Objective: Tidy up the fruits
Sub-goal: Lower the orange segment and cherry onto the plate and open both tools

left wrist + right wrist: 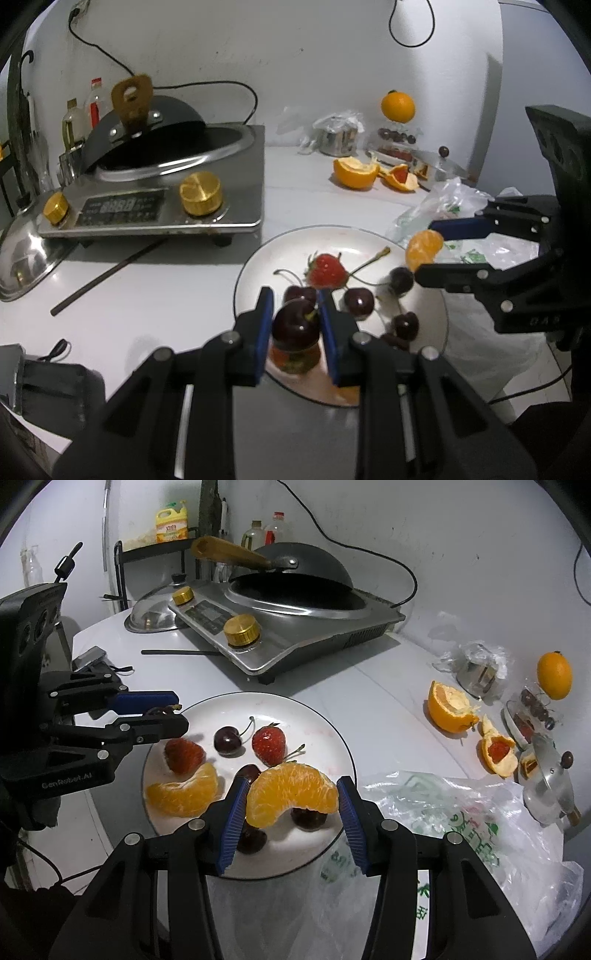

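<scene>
A white plate (pixel 314 716) holds two strawberries (pixel 269 744), several dark cherries (pixel 227 740) and an orange segment (pixel 183 792). My left gripper (pixel 296 319) is shut on a dark cherry (pixel 295 325) above the plate's (pixel 280 247) near edge; it shows at the left of the right wrist view (pixel 173 716). My right gripper (pixel 291 799) is shut on an orange segment (pixel 291 794) above the plate; it shows in the left wrist view (pixel 428 251) with the segment (pixel 424 249) over the plate's right rim.
An induction cooker (pixel 295 627) with a black wok (pixel 295 576) stands behind the plate. A chopstick (pixel 107 275) lies in front of it. Orange peels (pixel 448 705), a whole orange (pixel 554 675), a fruit tray (pixel 528 716) and plastic bags (pixel 461 830) lie right.
</scene>
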The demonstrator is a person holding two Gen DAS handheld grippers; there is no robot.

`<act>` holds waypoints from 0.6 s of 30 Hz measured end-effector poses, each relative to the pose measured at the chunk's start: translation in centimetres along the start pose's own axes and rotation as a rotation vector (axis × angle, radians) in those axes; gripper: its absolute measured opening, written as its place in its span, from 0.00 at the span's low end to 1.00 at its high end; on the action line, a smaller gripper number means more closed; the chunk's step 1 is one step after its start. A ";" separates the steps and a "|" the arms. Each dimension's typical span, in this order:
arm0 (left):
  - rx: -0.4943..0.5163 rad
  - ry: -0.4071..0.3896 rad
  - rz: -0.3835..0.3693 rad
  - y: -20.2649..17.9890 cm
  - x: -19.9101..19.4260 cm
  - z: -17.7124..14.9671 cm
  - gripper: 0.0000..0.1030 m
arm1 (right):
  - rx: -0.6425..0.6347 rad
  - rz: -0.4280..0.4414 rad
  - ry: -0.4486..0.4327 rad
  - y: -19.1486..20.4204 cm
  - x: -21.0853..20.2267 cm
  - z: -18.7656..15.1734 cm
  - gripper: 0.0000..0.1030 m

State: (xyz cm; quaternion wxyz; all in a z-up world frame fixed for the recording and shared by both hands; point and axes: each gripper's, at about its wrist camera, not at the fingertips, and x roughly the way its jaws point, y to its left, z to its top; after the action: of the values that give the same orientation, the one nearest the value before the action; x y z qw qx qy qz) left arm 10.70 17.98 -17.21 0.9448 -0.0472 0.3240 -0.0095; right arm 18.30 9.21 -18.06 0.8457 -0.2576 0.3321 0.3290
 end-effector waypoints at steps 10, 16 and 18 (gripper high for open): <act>-0.024 0.023 -0.003 0.9 2.5 0.3 0.24 | 0.017 0.017 0.026 -1.1 3.3 0.7 0.50; -0.025 0.032 0.012 1.2 3.6 0.6 0.24 | 0.025 0.032 0.032 -1.5 4.8 1.0 0.50; -0.021 0.040 0.017 1.2 4.0 0.7 0.24 | 0.030 0.036 0.035 -1.6 5.3 1.0 0.50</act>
State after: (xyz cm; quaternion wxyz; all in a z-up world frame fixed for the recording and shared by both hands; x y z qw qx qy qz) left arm 14.28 19.02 -19.19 0.9377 -0.0541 0.3431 0.0009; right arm 22.89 10.86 -20.96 0.8373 -0.2446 0.3565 0.3345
